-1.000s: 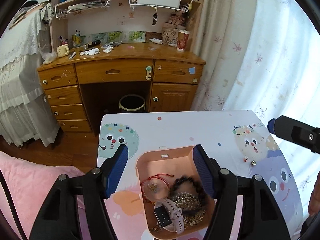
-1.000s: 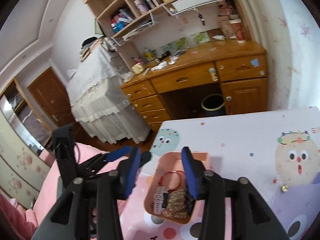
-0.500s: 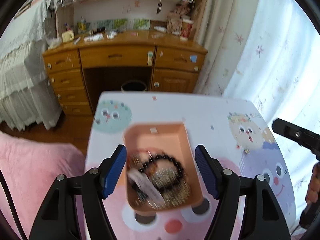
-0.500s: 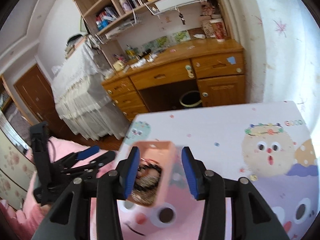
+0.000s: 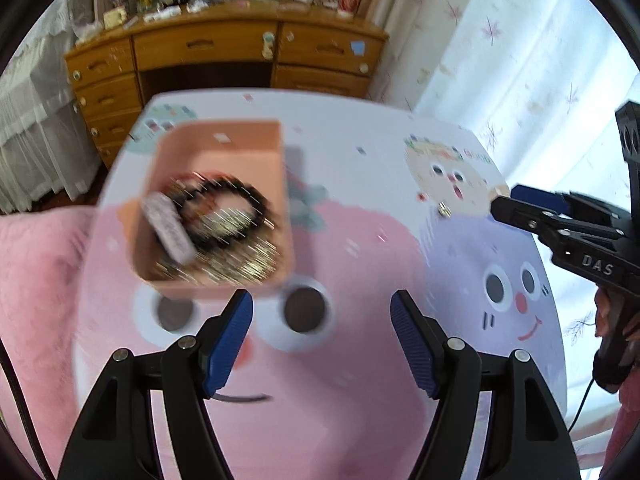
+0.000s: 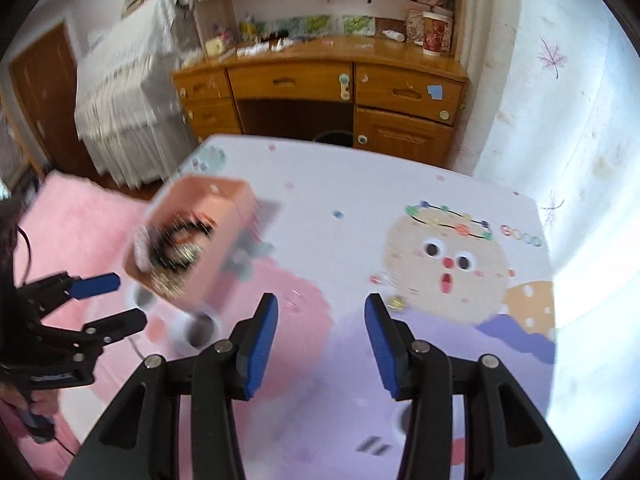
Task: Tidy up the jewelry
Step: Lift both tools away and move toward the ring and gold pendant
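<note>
Near the table's (image 5: 340,128) left edge sits the pink box (image 5: 216,148) — jewelry (image 5: 224,232) heaped inside. Left gripper (image 5: 322,312) gapes wide, empty; right gripper (image 6: 320,316), jaws just opening, holds nothing.

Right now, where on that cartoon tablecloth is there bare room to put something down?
The near half of the tablecloth, in front of the pink box, is bare, as is the far strip toward the desk. The box is crowded with jewelry; small gold pieces lie right of centre.
</note>
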Tool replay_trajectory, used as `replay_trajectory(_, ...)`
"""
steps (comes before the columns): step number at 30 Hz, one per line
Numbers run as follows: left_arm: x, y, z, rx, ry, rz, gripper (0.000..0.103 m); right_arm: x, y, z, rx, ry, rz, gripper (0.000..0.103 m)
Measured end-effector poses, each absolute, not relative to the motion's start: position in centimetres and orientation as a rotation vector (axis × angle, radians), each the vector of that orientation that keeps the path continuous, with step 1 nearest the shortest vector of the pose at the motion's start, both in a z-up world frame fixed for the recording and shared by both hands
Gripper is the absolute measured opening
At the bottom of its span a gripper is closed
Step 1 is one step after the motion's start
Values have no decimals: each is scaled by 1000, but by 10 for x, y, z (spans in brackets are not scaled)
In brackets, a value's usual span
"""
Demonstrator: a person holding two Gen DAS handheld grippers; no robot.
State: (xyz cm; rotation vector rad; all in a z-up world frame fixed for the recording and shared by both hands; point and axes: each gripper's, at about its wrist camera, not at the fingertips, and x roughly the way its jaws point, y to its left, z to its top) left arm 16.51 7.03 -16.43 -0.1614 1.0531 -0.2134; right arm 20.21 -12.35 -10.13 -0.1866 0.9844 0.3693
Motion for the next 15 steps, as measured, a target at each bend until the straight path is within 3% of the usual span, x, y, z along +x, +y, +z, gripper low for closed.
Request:
replay_trajectory(8, 171, 3, -191, -97, 1060, -168, 70, 214, -151, -142, -336, 1051, 363, 48)
replay_trajectory(15, 202, -26, -210, 25, 994, -36, 70, 238, -183, -179, -193, 1079, 354, 48)
